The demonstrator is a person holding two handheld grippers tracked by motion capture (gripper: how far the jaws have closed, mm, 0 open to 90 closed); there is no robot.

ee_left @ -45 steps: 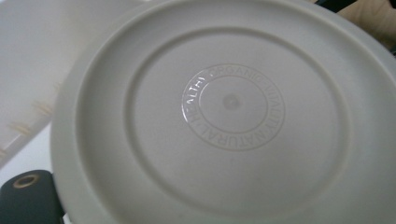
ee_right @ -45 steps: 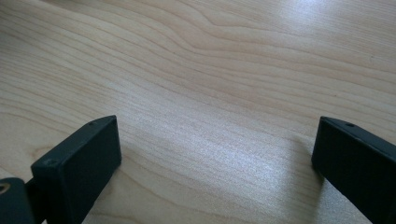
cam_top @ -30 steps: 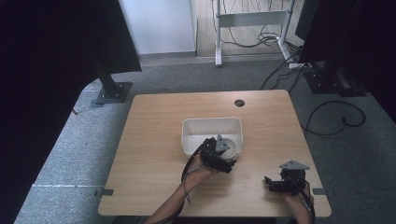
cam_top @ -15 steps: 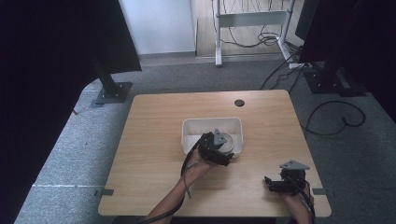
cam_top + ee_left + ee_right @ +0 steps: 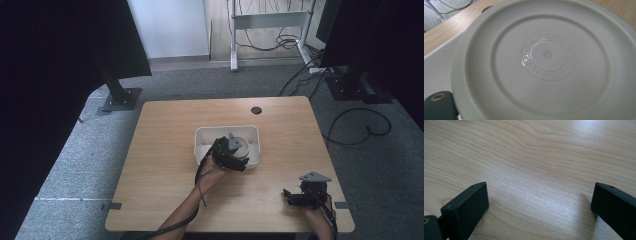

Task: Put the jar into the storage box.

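While the left gripper (image 5: 239,161) is over the near edge of the one white tray (image 5: 202,142), 1 round white lid (image 5: 544,62) is seen close up, flat face to camera; no long axis. Embossed ring text, partly readable: "ORGANIC VITALITY NATURAL". Left jaws: cannot tell. Right gripper (image 5: 540,207), well right of tray and nearer the person, jaws wide apart, nothing between, over the table (image 5: 536,157).

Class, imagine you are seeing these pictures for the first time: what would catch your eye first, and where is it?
Most striking is the round off-white plate, seen close in the left gripper view, with raised lettering ringed round its centre. In the high view it sits in the white bin at mid-table, where the left gripper reaches in. The right gripper rests over bare wood at the table's near right corner, jaws wide apart.
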